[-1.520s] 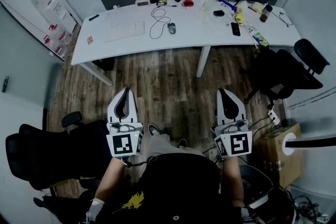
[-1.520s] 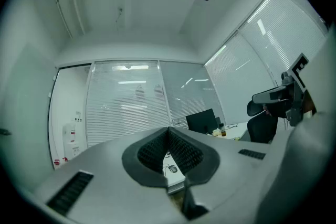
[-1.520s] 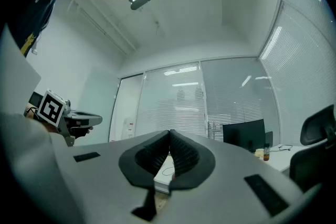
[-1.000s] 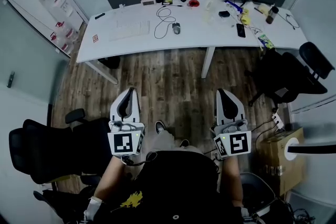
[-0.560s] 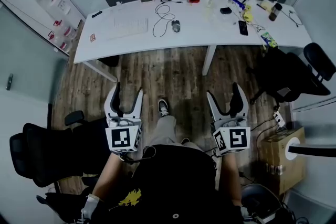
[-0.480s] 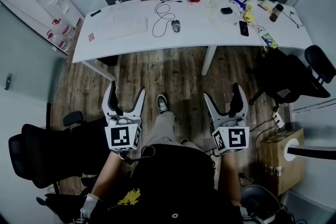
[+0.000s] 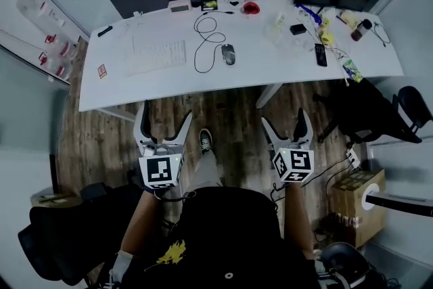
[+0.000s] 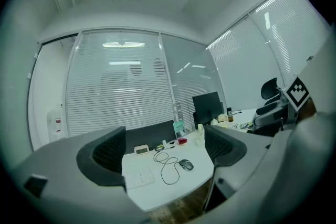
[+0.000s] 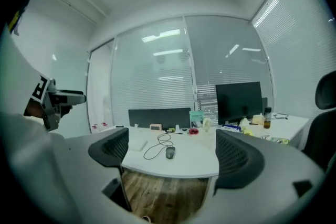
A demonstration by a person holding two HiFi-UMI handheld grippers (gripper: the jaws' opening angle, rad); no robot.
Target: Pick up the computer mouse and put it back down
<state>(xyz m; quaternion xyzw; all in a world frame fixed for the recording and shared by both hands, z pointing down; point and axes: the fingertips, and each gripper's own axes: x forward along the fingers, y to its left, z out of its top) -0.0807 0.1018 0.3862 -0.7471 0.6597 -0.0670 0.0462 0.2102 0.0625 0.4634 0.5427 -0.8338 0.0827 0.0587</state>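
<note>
OFFICE, HEAD VIEW: A person stands back from a white desk (image 7: 203, 81) w/ a gripper in each hand, both held over the wood floor short of the desk's near edge. The computer mouse (image 7: 229, 54) lies approx. mid-desk, on the far side of both grippers and well apart from them. A keyboard (image 7: 157, 54) lies to its left and a phone (image 7: 321, 54) well to its right. The mouse's long axis runs near-to-far, tilted a little. Its cable (image 7: 203, 44) leaves the far end and loops off to the left.

The left gripper (image 7: 164, 120) has its jaws opening, already wide apart, w/ nothing btwn them. The right gripper (image 7: 285, 124) is the same: jaws opening wide, nothing held.

Left to right, the mouse sits btwn the two grippers, far-right of the left one and far-left of the right one, w/ little to choose in reach. Alignment differs. In the right gripper view the computer mouse (image 9: 170, 152) shows almost dead ctr btwn the jaws. In the left gripper view the computer mouse (image 8: 186, 165) sits right of ctr, nearer the right-hand jaw.

On that evidence the right gripper looks better lined up. Pickup is not yet begun. Either hand would need to reach over the desk's near edge before its jaws could straddle the mouse across its width.
</note>
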